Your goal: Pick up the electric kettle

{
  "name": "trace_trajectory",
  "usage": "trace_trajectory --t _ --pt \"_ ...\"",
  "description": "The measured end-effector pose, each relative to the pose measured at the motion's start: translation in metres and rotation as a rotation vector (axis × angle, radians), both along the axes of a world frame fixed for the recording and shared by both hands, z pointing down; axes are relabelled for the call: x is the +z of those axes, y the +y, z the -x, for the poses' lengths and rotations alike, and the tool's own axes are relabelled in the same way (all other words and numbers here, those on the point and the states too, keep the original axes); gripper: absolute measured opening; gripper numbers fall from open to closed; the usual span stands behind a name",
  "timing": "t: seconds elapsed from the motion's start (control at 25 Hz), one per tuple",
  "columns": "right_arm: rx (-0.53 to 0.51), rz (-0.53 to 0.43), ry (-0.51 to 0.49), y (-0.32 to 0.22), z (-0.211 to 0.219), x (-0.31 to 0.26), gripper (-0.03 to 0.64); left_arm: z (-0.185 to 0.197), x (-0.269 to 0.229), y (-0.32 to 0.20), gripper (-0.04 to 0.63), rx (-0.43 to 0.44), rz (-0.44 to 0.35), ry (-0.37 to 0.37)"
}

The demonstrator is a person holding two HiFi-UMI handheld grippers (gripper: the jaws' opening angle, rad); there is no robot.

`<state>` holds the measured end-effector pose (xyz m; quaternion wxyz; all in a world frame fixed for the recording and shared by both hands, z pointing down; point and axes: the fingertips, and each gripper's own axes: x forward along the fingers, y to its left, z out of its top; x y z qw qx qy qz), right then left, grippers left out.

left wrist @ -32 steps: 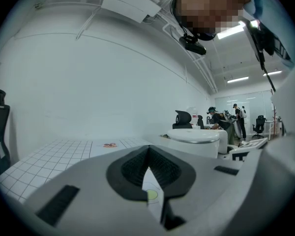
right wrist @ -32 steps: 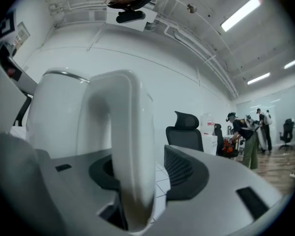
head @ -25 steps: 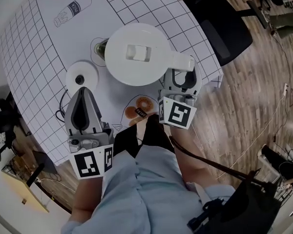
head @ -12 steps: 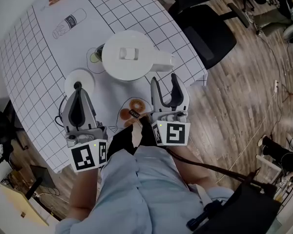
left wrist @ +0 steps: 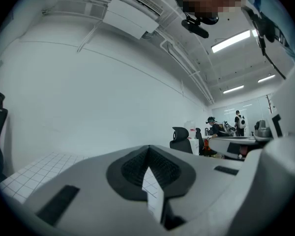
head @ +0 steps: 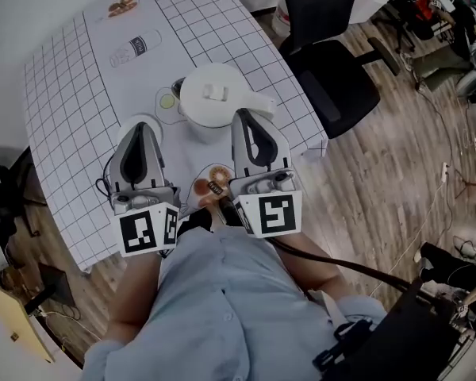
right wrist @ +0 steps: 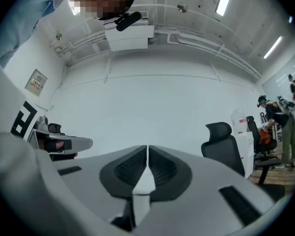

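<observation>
The white electric kettle [head: 214, 95] stands upright on the grid-printed worktop [head: 71, 94]. Its lid is on and its handle [head: 260, 106] points toward the worktop's right edge, the side where the right claw [head: 244, 114] is, which would suit a grasp from that hand. Neither claw touches it.

Both claws are held up in front of the person's chest and point roughly level. This is why each gripper view looks out at a bare white wall, ceiling lights and an office chair [right wrist: 225, 146] and shows no kettle. In the head view the right claw's tips appear just beside the handle. That closeness is probably only the steep camera angle, with the claw well above the worktop.

The right claw has just closed; its dark ribbed pads [right wrist: 160, 168] meet along a thin seam with nothing between them. The left claw [head: 139, 125] is likewise pressed together and empty, its pads [left wrist: 132, 168] touching at the tips. It partly hides a round white disc [head: 154, 123], probably the kettle's power base, just left of the kettle.

With both claws closed, empty and raised, this looks like a rest pose, not a reach. The kettle is not yet picked up. The right claw would have to part again and come down around the handle.
</observation>
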<state>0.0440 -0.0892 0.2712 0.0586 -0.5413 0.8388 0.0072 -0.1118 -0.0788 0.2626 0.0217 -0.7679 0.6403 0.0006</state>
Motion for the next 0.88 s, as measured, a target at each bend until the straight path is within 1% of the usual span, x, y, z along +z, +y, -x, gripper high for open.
trace_trajectory --t 0.2,0.36,0.88 --pt "-0.055 -0.057 0.014 -0.006 0.015 -0.021 0.005 0.001 -0.016 -0.006 0.0 -0.018 -0.045 -0.014" --pt "-0.078 -0.076 0.019 -0.009 0.02 -0.027 0.002 0.002 -0.024 -0.008 0.0 -0.024 -0.072 -0.029" --pt "-0.107 -0.08 0.024 -0.005 0.022 -0.028 0.002 -0.005 -0.026 0.002 0.0 -0.028 -0.08 -0.046"
